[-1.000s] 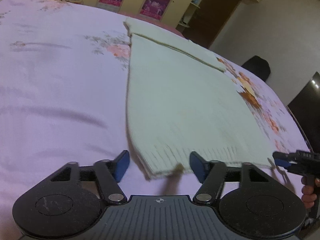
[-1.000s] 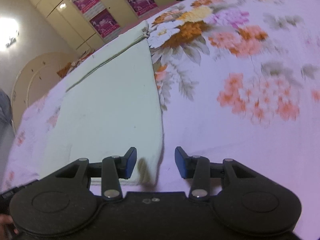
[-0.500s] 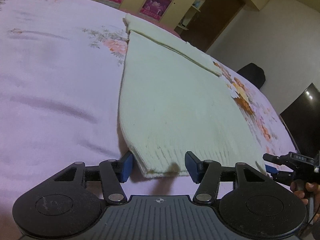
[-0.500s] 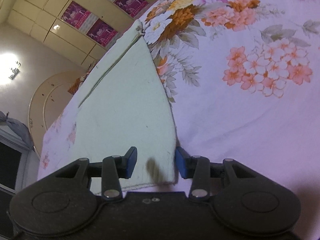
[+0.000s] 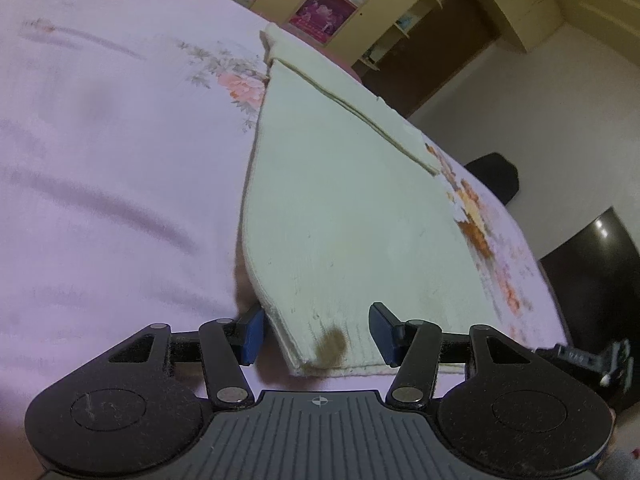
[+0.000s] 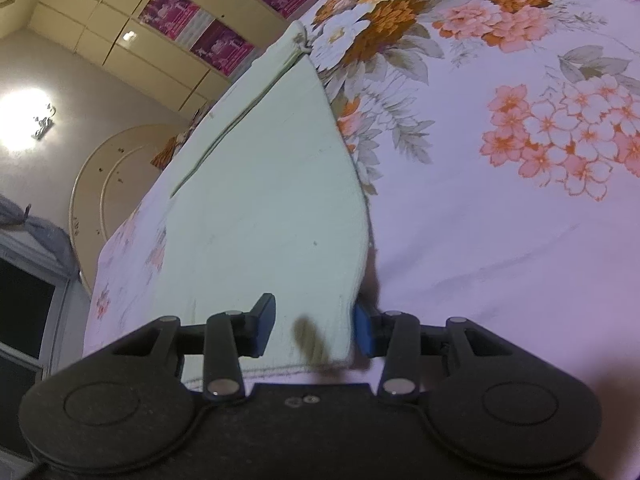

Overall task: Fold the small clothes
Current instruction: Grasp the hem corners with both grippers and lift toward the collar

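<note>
A pale cream knit garment (image 5: 340, 208) lies flat on the bed, its ribbed hem toward me. My left gripper (image 5: 316, 334) is open, its blue-padded fingers straddling the hem's left corner, one finger under the edge. My right gripper (image 6: 314, 330) is open and straddles the hem's right corner of the same garment (image 6: 272, 200); its right finger (image 6: 362, 334) sits at the cloth's side edge. The right gripper also shows at the right edge of the left wrist view (image 5: 592, 360).
The bed has a lilac sheet with flower prints (image 6: 520, 120). Cream wardrobes with pink posters (image 5: 324, 4) stand behind the bed. A dark chair (image 5: 494, 172) and a dark cabinet (image 5: 596, 264) stand to the right of the bed.
Both grippers have moved forward onto the garment's hem, so each hem corner now sits between open fingers. The garment has not visibly shifted.
</note>
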`<state>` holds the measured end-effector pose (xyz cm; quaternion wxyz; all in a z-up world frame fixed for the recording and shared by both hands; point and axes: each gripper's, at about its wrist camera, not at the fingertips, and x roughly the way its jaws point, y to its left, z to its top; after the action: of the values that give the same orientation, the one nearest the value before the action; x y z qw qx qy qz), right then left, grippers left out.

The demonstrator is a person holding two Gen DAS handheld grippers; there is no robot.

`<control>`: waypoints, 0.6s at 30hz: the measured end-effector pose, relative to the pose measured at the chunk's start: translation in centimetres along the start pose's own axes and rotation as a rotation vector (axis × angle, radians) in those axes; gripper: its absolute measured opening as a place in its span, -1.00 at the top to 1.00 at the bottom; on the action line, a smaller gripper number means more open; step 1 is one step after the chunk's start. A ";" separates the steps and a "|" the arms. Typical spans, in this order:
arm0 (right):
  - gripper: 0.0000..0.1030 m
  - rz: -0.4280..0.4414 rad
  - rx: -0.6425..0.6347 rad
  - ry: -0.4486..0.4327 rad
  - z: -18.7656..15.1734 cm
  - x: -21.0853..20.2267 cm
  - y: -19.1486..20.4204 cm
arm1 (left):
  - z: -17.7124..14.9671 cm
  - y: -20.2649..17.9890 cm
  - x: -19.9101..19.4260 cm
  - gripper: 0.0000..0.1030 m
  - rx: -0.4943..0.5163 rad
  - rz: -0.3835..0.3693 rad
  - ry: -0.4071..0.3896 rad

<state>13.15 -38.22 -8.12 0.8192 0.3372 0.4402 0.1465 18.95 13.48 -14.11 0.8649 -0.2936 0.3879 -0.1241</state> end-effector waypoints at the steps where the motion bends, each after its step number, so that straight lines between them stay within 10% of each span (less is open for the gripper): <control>1: 0.21 0.003 0.001 0.003 0.0 -0.1 -0.1 | 0.0 0.3 -0.1 -0.02 -0.015 -0.010 0.000; 18: 0.50 0.020 0.021 0.018 0.8 0.6 -0.3 | 1.5 2.7 1.8 0.22 -0.118 -0.089 0.008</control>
<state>14.12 -38.40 -8.42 0.8102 0.3485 0.4457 0.1531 21.26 15.49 -16.02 0.8383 -0.3604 0.3844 -0.1405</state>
